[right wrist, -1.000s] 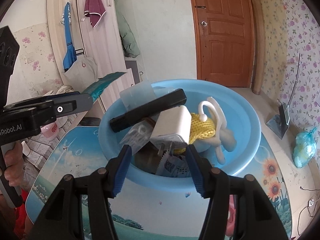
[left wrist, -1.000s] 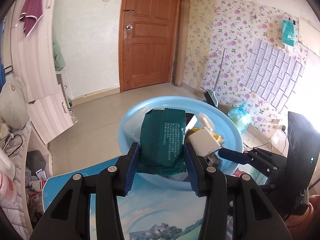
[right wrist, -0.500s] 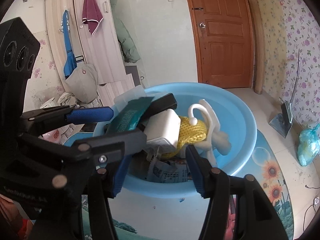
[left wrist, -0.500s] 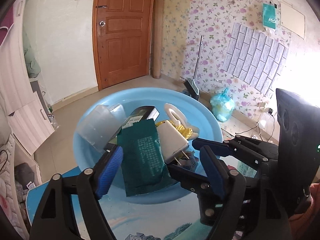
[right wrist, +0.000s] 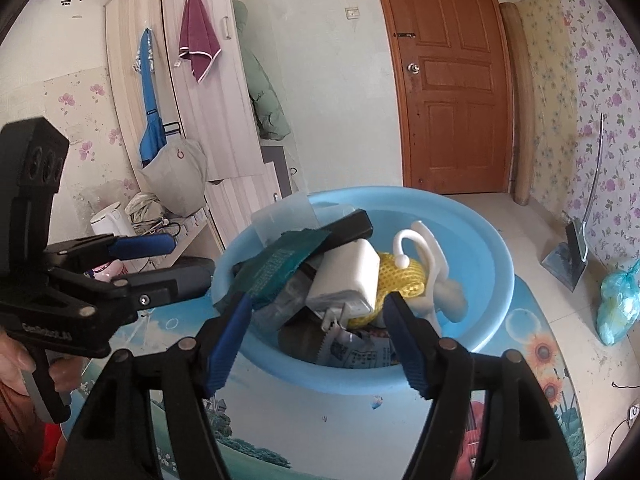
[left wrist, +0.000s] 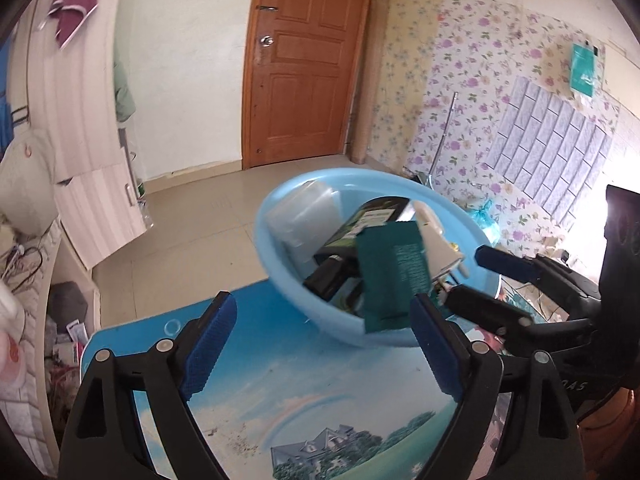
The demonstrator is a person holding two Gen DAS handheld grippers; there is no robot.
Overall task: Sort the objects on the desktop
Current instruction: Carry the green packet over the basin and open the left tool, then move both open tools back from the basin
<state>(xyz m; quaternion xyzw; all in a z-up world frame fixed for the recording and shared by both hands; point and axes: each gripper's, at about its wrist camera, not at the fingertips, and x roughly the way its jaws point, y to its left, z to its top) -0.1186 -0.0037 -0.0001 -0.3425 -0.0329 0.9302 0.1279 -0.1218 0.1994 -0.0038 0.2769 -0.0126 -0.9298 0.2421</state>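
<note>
Blue plastic basin [right wrist: 496, 280] sits on my picture-printed table [left wrist: 304, 396], and I take it as my landmark. Inside it I count one dark green foil packet [left wrist: 394, 276], one white charger block [right wrist: 348, 280], one yellow mesh sponge [right wrist: 404, 276], one white hook-shaped piece [right wrist: 424, 248], one long black box [left wrist: 360, 236] and one clear plastic container [left wrist: 300, 220]; some printed wrappers lie at the bottom, too jumbled for me to count. The green packet leans against the basin's near rim, over the black box.

My left gripper [left wrist: 324, 344] hangs just short of the basin's near rim, its jaws opening wide, nothing between the blue pads [left wrist: 208, 344]; the packet is free of them. My right gripper [right wrist: 320, 340] reaches over the near rim, its jaws opening too. The charger block lies ahead between its fingers [right wrist: 230, 340], but the pads press on nothing.
</note>
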